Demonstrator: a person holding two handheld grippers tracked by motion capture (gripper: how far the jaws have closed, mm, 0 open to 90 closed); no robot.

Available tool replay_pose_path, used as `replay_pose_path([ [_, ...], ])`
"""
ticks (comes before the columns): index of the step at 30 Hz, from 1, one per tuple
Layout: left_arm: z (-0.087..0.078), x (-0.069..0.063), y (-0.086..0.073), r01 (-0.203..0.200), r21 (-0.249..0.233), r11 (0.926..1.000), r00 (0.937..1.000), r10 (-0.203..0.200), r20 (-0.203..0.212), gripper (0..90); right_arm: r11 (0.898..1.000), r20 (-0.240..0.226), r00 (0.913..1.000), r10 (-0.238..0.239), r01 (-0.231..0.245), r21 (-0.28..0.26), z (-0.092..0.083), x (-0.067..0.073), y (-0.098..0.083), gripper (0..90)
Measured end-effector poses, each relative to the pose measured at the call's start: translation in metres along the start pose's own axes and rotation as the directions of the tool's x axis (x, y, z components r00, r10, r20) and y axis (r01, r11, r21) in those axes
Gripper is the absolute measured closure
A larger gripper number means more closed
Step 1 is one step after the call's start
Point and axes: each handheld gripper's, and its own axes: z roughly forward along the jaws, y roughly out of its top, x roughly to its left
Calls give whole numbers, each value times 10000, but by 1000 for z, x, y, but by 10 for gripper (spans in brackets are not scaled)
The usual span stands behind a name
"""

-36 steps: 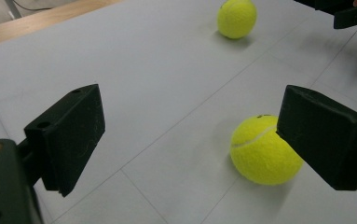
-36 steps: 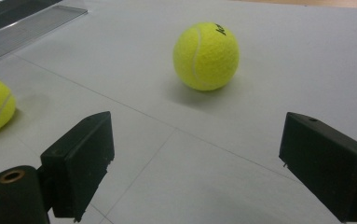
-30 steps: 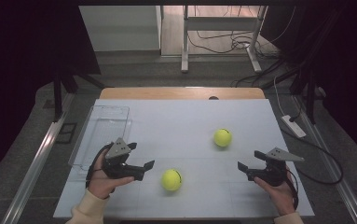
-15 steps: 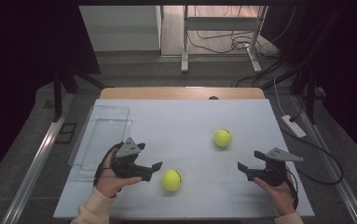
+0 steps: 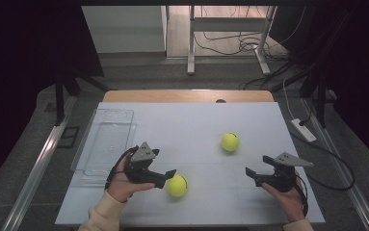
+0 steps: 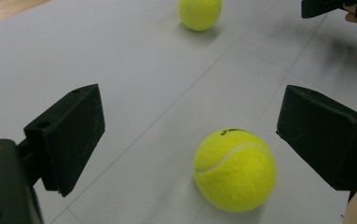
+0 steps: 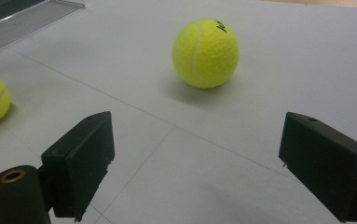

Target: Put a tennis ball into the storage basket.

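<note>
Left tool [image 5: 168, 174] is gaping wide beside the near ball [image 5: 177, 186], not gripping; bare bench [image 5: 191, 125] is lying open ahead.

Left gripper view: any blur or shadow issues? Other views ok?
Left gripper view: near ball sharp, soft shadow beneath it; table smeared towards the upper right, by the far ball. Right gripper view: ball crisp, faint shadow. High view: table evenly lit, surroundings very dark.

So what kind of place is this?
Probably a lab recording bench: a white table ringed by dark curtains, cables on the floor, and a person working hand-held grippers near tennis balls.
</note>
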Motion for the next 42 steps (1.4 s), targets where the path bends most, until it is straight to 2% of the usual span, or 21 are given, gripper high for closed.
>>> replay_pose_path([
  [10, 10, -5, 4, -203, 337, 9992, 9993, 191, 335, 82, 10000, 13, 10000, -34, 34, 23, 1, 0, 0, 103],
  [22, 28, -15, -1, -335, 991, 9945, 9973, 268, 677, 59, 10000, -16, 10000, -39, 40, 40, 1, 0, -1, 103],
  [25, 34, -17, -4, -418, 1369, 9897, 9961, 307, 827, 57, 10000, -22, 10000, -48, 48, 51, 1, 0, -1, 103],
  [31, 38, -20, -6, -464, 1538, 9870, 9960, 339, 830, 56, 10000, -9, 10000, -48, 48, 83, 2, 1, -1, 104],
  [42, 53, -25, -14, -531, 2095, 9764, 9960, 366, 818, 56, 9998, 16, 9999, -100, 100, 185, 3, 1, -2, 106],
])
